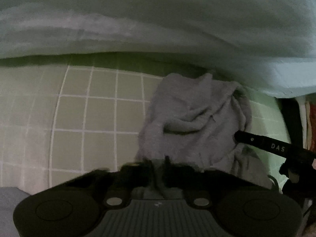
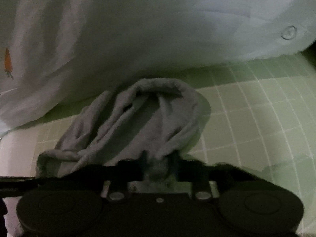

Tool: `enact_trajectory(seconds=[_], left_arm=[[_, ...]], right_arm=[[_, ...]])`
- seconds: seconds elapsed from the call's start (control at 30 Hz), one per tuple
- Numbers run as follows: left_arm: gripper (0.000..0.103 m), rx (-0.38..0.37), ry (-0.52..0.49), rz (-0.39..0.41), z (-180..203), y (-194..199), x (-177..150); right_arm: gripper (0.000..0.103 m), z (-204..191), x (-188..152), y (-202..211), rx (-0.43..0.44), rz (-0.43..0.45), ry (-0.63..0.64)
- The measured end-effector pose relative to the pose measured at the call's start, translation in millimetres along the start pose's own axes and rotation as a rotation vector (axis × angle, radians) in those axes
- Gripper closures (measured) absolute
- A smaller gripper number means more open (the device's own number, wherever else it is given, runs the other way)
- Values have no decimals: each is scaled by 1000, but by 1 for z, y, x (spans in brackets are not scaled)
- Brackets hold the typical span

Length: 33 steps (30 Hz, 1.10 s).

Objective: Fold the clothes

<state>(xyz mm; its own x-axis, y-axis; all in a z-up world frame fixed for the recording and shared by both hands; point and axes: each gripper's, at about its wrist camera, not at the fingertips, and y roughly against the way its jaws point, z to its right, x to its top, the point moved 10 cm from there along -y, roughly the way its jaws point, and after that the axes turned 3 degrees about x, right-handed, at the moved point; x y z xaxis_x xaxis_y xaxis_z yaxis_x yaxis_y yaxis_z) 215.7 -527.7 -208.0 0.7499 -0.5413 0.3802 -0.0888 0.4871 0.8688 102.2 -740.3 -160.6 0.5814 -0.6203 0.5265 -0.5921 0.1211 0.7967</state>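
Note:
A grey garment [image 1: 193,118] lies bunched and creased on a green checked sheet [image 1: 88,114]. My left gripper [image 1: 158,165] is shut on its near edge, with grey cloth pinched between the fingers. My right gripper [image 2: 158,164] is shut on another edge of the same grey garment [image 2: 142,118], which hangs in folds ahead of it. One black finger of the right gripper [image 1: 262,144] reaches into the left wrist view from the right, against the garment.
A large pale quilt or pillow [image 1: 158,19] bulges over the far side of the sheet, close behind the garment; it also shows in the right wrist view [image 2: 138,29]. Green checked sheet [image 2: 256,118] extends to the right. A dark edge [image 1: 290,118] lies at far right.

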Motion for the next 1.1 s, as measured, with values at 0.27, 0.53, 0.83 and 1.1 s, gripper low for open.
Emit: enact_trajectory(seconds=[0.27, 0.53, 0.83, 1.1], left_arm=[[94, 6, 63, 288, -11, 71, 88], [80, 122, -41, 269, -8, 57, 93], [63, 144, -48, 219, -65, 75, 25], [60, 33, -21, 136, -66, 55, -13]], right_arm=[[95, -27, 87, 82, 107, 316, 5], [48, -44, 67, 49, -132, 221, 214], [28, -10, 7, 80, -136, 208, 193], [28, 6, -41, 67, -129, 126, 64]])
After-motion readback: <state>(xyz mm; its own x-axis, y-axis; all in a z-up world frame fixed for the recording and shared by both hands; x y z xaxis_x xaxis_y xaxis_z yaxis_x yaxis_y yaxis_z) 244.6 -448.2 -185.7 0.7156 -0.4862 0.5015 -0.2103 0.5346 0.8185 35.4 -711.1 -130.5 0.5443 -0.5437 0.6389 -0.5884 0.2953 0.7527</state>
